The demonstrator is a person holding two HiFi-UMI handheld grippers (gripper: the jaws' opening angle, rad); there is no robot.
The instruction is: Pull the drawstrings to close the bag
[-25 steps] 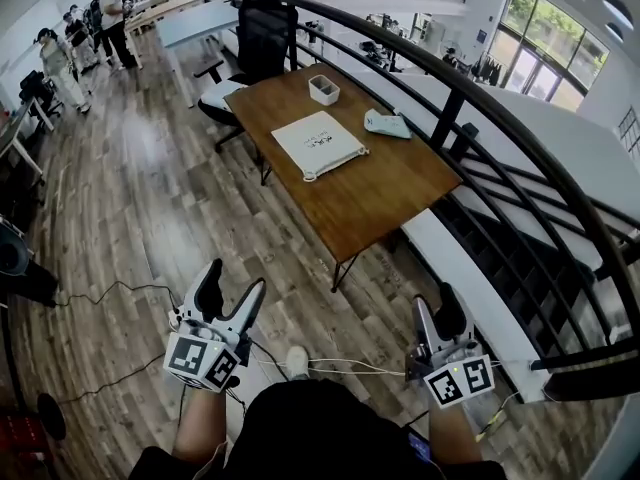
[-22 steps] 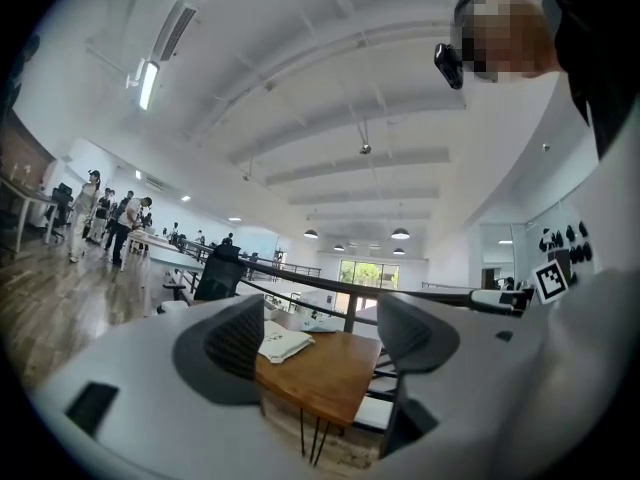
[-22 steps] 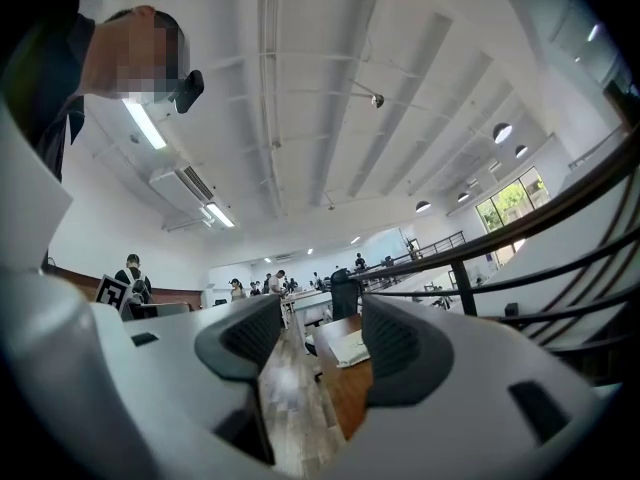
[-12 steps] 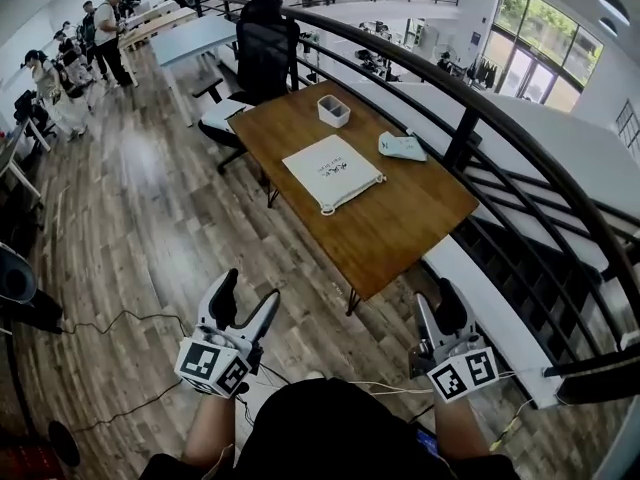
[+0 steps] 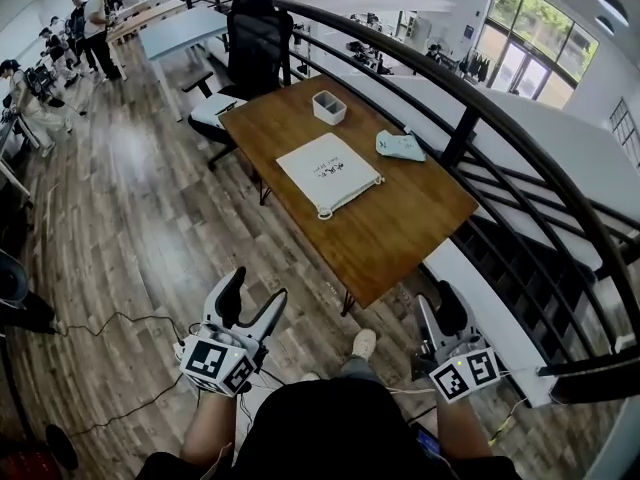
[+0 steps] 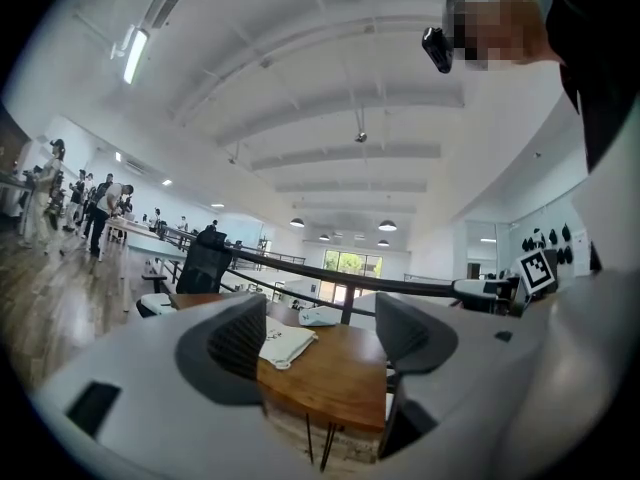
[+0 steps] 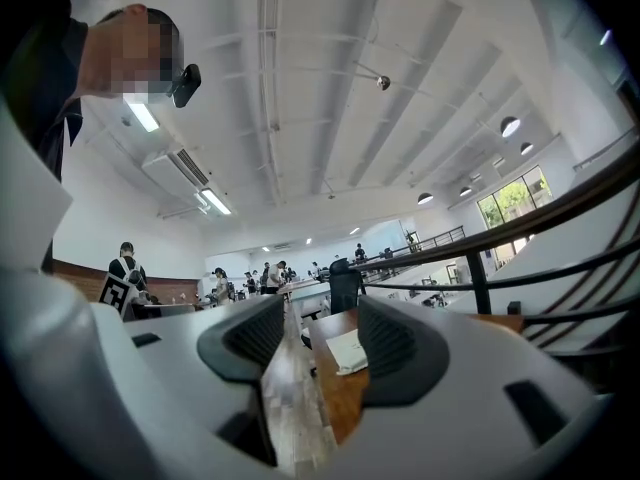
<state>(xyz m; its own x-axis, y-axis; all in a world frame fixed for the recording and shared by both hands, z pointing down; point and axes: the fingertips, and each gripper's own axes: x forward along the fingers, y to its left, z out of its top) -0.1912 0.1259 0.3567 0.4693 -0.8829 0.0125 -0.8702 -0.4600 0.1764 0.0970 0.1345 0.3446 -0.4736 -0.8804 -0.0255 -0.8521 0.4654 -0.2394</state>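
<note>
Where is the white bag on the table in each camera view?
Head view: bag upper middle, lying on the table.
Left gripper view: bag low, left of centre.
Right gripper view: bag low, near centre.
Shared landmark: the black chair at the table's far end.

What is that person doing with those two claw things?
A person holds two grippers and stands on the floor, short of the table. The left gripper is open and empty. The right gripper has just been closing its jaws a little, but they are apart with nothing between them. The bag lies flat on the table, untouched, its drawstrings not yet pulled. A small box and a cloth sit near it.
</note>
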